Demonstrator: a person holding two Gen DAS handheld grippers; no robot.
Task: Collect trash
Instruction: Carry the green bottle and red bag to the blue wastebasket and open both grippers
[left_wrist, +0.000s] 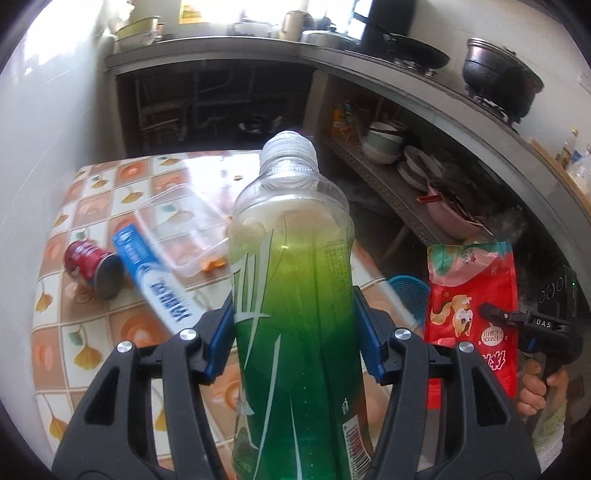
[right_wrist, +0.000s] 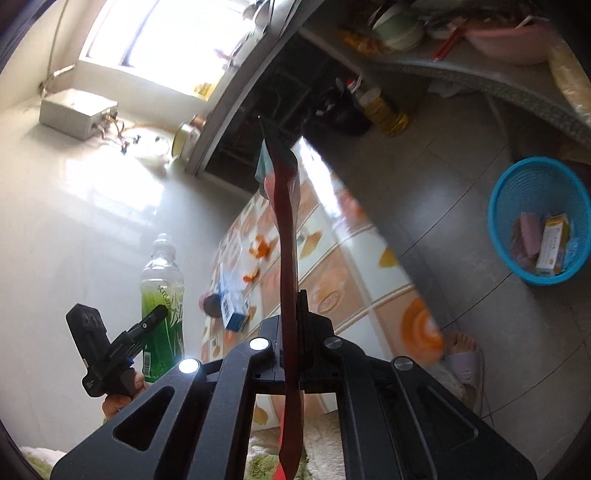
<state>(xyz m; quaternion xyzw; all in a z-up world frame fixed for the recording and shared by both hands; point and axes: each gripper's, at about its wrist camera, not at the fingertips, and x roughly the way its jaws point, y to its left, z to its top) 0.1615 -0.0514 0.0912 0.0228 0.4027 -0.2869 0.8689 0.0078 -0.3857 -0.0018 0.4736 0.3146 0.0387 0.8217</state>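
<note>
My left gripper (left_wrist: 293, 325) is shut on a green drink bottle (left_wrist: 291, 295) with a clear cap, held above the tiled table (left_wrist: 85, 332); the same bottle (right_wrist: 162, 295) shows at the left of the right wrist view. My right gripper (right_wrist: 290, 306) is shut on a red snack bag (right_wrist: 288, 240), seen edge-on there. In the left wrist view, that bag (left_wrist: 472, 302) hangs flat at the right. A red can (left_wrist: 92, 267) on its side, a blue toothpaste box (left_wrist: 155, 275) and a clear plastic container (left_wrist: 181, 225) lie on the table.
A blue mesh basket (right_wrist: 498, 206) with some packaging in it stands on the grey floor to the right of the table. Orange peel (right_wrist: 262, 247) lies on the tabletop. Kitchen counter shelves hold bowls, plates and pots. A foot in a slipper (right_wrist: 461, 354) is beside the table.
</note>
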